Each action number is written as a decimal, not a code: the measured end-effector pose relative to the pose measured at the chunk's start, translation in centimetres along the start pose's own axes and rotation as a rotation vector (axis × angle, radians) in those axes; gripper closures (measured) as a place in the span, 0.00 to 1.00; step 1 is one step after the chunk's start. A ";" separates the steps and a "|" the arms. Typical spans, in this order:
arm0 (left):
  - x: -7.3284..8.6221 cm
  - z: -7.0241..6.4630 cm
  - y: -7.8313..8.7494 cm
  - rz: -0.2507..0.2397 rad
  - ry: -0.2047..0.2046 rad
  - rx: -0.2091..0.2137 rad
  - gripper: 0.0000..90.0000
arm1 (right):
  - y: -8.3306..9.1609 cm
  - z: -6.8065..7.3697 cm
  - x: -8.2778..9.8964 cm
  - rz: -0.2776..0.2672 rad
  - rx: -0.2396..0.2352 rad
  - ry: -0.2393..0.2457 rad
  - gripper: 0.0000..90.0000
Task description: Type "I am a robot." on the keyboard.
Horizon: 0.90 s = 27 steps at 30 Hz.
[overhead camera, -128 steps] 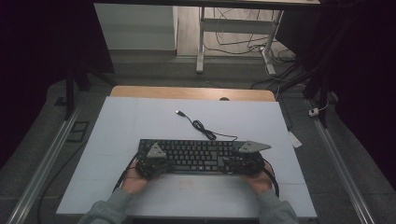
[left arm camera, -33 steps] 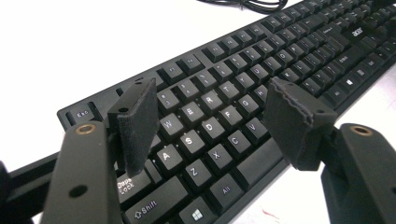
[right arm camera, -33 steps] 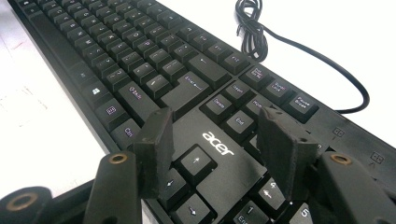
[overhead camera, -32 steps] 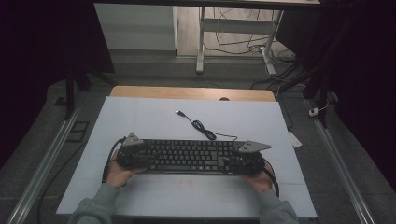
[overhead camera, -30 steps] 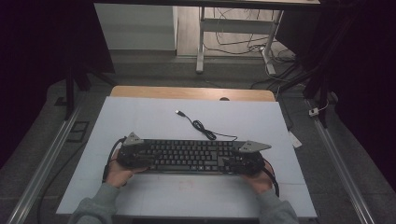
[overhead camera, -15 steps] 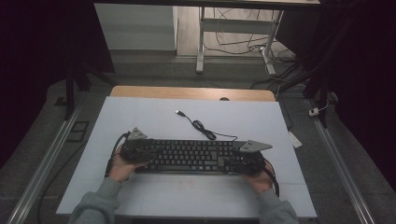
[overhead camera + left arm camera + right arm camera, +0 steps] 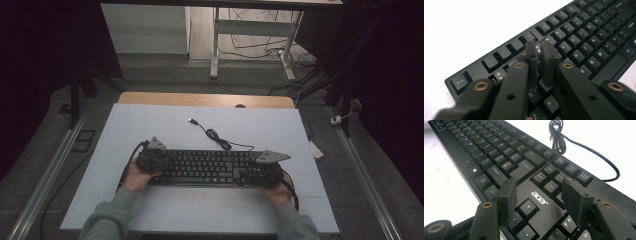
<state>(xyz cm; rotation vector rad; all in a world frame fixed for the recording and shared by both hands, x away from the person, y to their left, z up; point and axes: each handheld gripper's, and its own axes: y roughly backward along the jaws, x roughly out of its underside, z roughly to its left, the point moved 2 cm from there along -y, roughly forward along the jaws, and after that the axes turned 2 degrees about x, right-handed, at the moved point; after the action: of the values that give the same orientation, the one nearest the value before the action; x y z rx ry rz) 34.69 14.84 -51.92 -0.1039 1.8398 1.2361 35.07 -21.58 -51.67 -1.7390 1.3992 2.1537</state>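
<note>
Keyboard (image 7: 206, 167) lies flat near the bench's (image 7: 150, 125) front edge, left tongs (image 7: 540, 50) clenched empty over its letter keys and right tongs (image 7: 539, 195) spread above the arrow keys, seemingly mid key-pressing, which next calls for a steady downward poke.

A white tabletop (image 7: 150, 125) with a bare wooden strip (image 7: 200, 98) along its far edge carries a black keyboard (image 7: 207, 166) near the front, lying left to right. The keyboard's black cable (image 7: 215, 135) snakes away toward the far side, its plug (image 7: 191, 120) lying on the white surface.
</note>
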 end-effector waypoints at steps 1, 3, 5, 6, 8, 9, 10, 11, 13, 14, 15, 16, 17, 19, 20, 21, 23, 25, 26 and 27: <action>0.0 0.0 -0.1 0.002 0.000 0.002 0.97 | 0.0 0.0 0.0 -0.002 -0.002 -0.002 0.51; 0.0 -0.1 -0.3 0.004 0.002 0.008 0.99 | -0.1 0.0 0.0 -0.003 -0.001 -0.001 0.51; 0.0 -0.2 -0.4 0.010 -0.001 0.009 0.99 | -0.1 0.1 0.0 -0.004 -0.002 0.004 0.51; 0.0 -0.2 -0.5 0.013 -0.002 0.009 0.99 | -0.1 0.1 0.0 -0.001 -0.003 0.006 0.51; 0.0 -0.3 -0.7 0.018 -0.002 0.012 0.99 | -0.1 0.1 0.0 -0.001 -0.004 0.006 0.51; 0.0 -0.3 -0.8 0.020 -0.004 0.012 0.99 | -0.1 0.1 0.0 -0.001 -0.004 0.006 0.51; 0.0 -0.3 -0.9 0.021 -0.003 0.012 0.99 | -0.1 0.1 0.0 -0.001 -0.003 0.006 0.51; 0.0 -0.4 -1.0 0.023 -0.003 0.012 0.99 | -0.1 0.1 0.0 -0.001 -0.003 0.006 0.51; 0.0 -0.4 -1.2 0.026 -0.003 0.013 0.99 | -0.1 0.1 0.0 -0.001 -0.003 0.006 0.51; 0.0 -0.5 -1.3 0.027 -0.005 0.012 0.99 | -0.1 0.1 0.0 -0.001 -0.003 0.006 0.51; 0.0 -0.5 -1.4 0.030 -0.006 0.014 0.99 | -0.1 0.1 0.0 0.000 -0.003 0.006 0.51; 0.0 -0.6 -1.4 0.031 -0.004 0.015 0.99 | -0.1 0.1 0.0 0.001 -0.002 0.007 0.51; 0.0 -0.6 -1.5 0.033 -0.004 0.015 0.99 | -0.1 0.1 0.0 0.004 -0.001 0.008 0.51; 0.0 -0.6 -1.6 0.035 -0.007 0.014 0.99 | -0.1 0.1 0.0 0.003 -0.003 0.008 0.51; 0.0 -0.6 -1.6 0.035 -0.007 0.014 0.99 | -0.1 0.1 0.0 0.003 -0.002 0.008 0.51; 0.0 -0.6 -1.6 0.035 -0.007 0.014 0.99 | -0.1 0.1 0.0 0.003 -0.003 0.008 0.51; 0.0 -0.6 -1.6 0.036 -0.006 0.014 0.99 | -0.1 0.1 0.0 0.005 0.000 0.008 0.51; 0.1 -0.6 -1.6 0.038 -0.007 0.013 0.99 | -0.1 0.1 0.0 0.005 0.000 0.008 0.51; 0.1 -0.6 -1.6 0.040 -0.007 0.013 0.99 | -0.1 0.1 0.0 0.004 -0.002 0.008 0.51; 0.1 -0.6 -1.7 0.041 -0.007 0.013 0.99 | -0.1 0.1 0.0 0.004 -0.002 0.008 0.51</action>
<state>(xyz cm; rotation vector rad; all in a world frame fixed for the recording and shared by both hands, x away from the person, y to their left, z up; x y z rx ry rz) 35.12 13.57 -53.10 -0.0552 1.8515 1.2513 35.09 -21.45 -51.76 -1.7495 1.4041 2.1530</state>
